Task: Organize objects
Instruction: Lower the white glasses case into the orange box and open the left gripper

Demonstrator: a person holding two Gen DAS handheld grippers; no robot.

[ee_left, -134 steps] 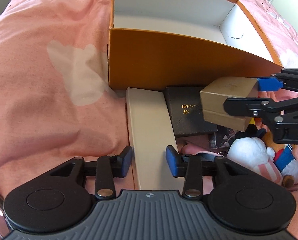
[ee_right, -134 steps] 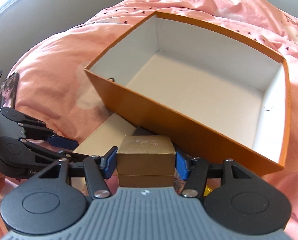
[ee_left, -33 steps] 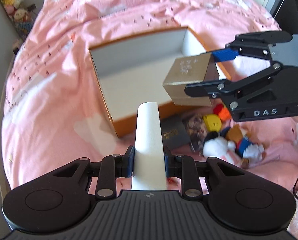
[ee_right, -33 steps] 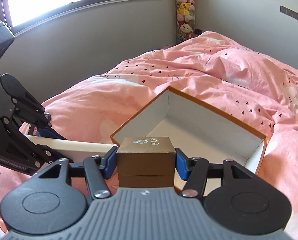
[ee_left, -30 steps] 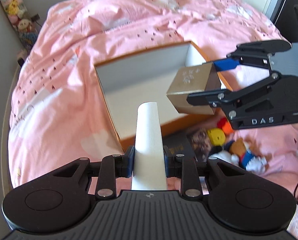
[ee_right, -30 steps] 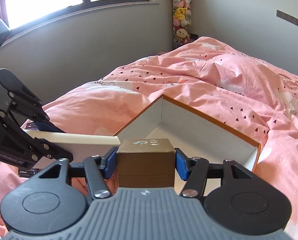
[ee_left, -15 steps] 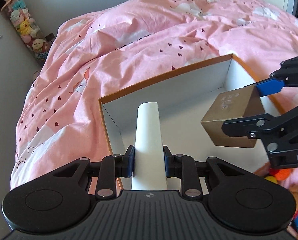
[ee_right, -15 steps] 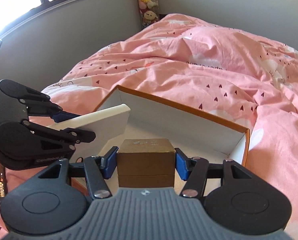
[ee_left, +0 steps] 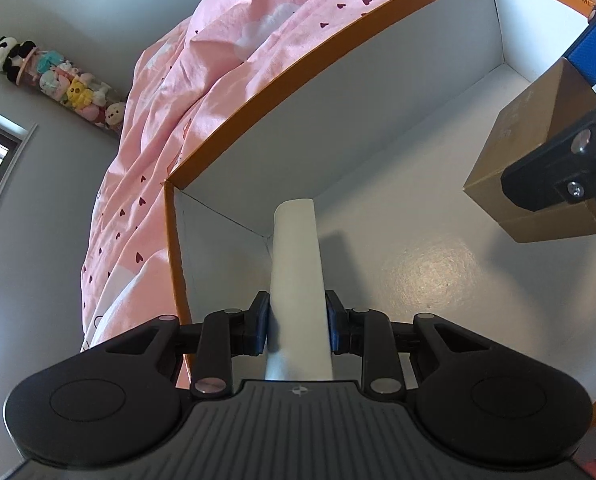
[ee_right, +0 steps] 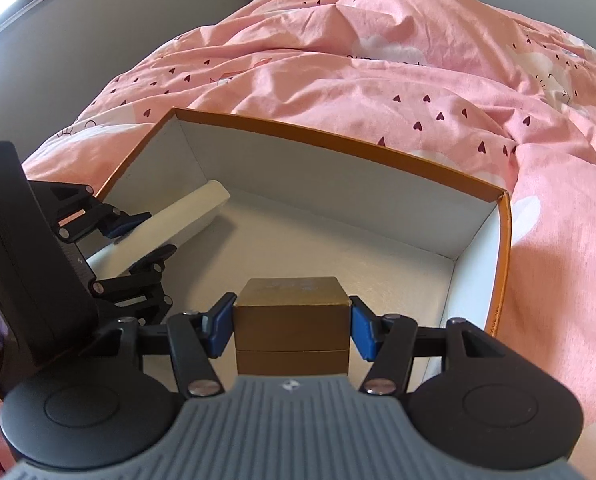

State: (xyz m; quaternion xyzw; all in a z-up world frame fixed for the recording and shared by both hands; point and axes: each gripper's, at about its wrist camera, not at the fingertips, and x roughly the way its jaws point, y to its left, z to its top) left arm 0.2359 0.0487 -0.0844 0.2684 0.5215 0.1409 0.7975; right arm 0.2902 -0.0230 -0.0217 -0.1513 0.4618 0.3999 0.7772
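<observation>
A big orange box [ee_left: 234, 120] with a white inside [ee_right: 338, 240] lies open on the pink bed. My left gripper [ee_left: 297, 322] is shut on a long flat white box [ee_left: 296, 264]; its far end points into the box's far left corner, also shown in the right wrist view [ee_right: 178, 226]. My right gripper [ee_right: 292, 326] is shut on a small gold box [ee_right: 292, 320] and holds it inside the orange box, just above its floor toward the right side. The gold box also shows in the left wrist view [ee_left: 534, 152].
The pink heart-print duvet [ee_right: 418, 72] surrounds the orange box. A tube of plush toys [ee_left: 58, 80] stands against the grey wall at the far left. The box floor [ee_left: 418, 264] between the two held boxes is bare.
Both grippers have come down from above the orange box into it, each still holding its box. The white box's tip now sits near the far left corner.
</observation>
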